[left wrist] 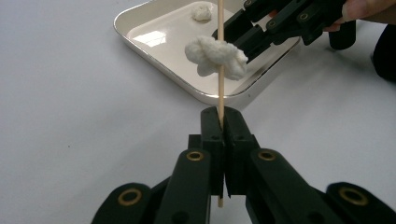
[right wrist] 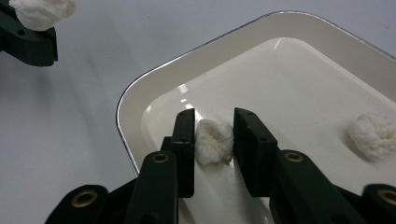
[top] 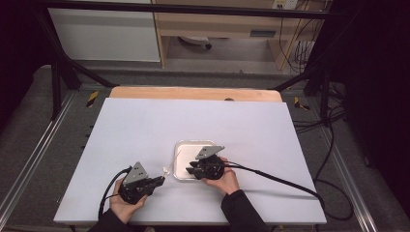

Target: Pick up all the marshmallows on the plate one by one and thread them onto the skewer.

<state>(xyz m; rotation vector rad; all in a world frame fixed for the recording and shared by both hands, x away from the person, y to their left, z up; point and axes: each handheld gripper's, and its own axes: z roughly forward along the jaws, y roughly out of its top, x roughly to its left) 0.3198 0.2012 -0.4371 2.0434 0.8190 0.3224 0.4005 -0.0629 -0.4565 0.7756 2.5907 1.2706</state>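
Left tool [left wrist: 221, 122]: jaws together, clamped on a thin wooden skewer [left wrist: 220, 93] that runs up between them, near vertical in the left gripper view. One white fluffy lump [left wrist: 215, 55] is speared on the skewer, well above the jaw tips, hanging over the near rim of the tray [left wrist: 140, 9]. In the high view the left tool [top: 162, 180] sits on the bench [top: 145, 125] just left of the tray [top: 180, 145], skewer tip pointing toward it.

Right tool [right wrist: 214, 123]: jaws partly apart, straddling a second white lump [right wrist: 214, 140] lying on the tray floor near the tray's corner. The left pad touches or nearly touches the lump; a narrow gap shows on the right side, so no firm clamp visible. Tool tips are down inside the tray [right wrist: 135, 93].

Third white lump [right wrist: 376, 135] lies on the tray floor further off to the right in the right gripper view, well apart from the right tool. In the left gripper view it shows as a small lump [left wrist: 201, 11] at the tray's far end, with the right tool [left wrist: 233, 32] reaching in just behind the skewered one.

High view: right tool [top: 189, 169] over the tray's near-right part, hand behind it.
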